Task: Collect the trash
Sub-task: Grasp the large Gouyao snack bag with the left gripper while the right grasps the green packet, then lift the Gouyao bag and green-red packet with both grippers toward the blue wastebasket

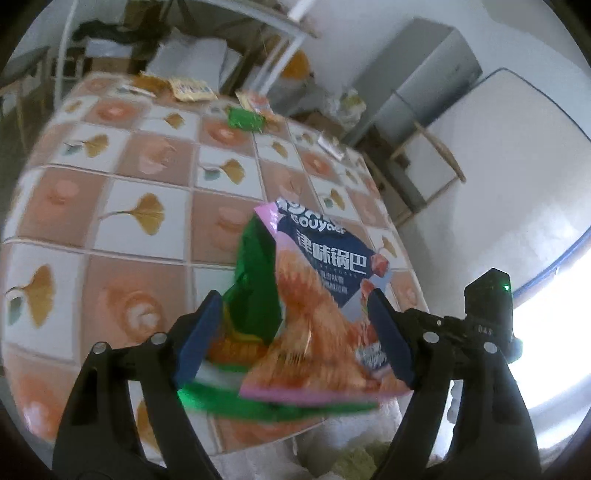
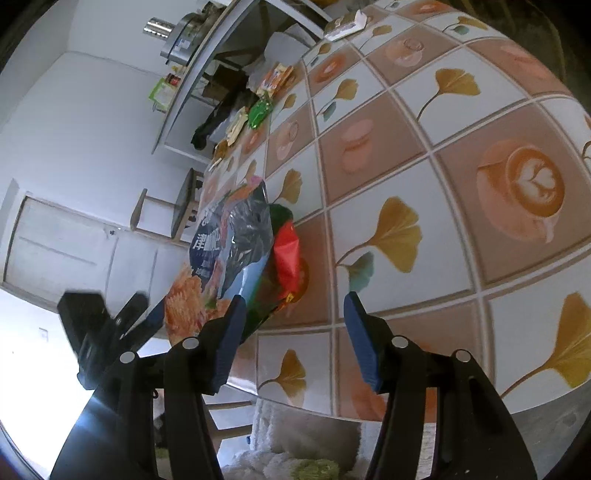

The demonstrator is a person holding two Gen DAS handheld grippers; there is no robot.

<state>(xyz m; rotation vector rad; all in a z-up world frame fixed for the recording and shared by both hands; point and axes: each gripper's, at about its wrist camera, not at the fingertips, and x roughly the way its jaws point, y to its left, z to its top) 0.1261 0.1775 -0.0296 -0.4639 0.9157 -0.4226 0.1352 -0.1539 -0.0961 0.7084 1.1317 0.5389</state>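
Left gripper (image 1: 295, 332): jaws spread wide, bags between the blue pads (image 1: 197, 338), contact unclear. Right gripper (image 2: 295, 343): jaws apart, empty, just right of the left one.

Table (image 1: 122, 206) ahead of the fingers, covered in a tiled-pattern cloth of ginkgo leaves and coffee cups; its near edge sits just below the fingertips. Beyond the table's far edge, a grey metal shelf frame (image 1: 280, 40) with boxes and dark items beneath. To the right of the fingers in the left wrist view, a grey cabinet (image 1: 424, 85) against a white wall (image 1: 517, 155); a wooden frame (image 1: 428, 166) stands beside it. Strong daylight washes out the lower right. In the right wrist view, white panelled doors (image 2: 62, 243) lie left of the fingers; a metal pot (image 2: 177, 33) sits on the shelf top. Fluffy white fabric (image 2: 303, 435) lies below the table edge.
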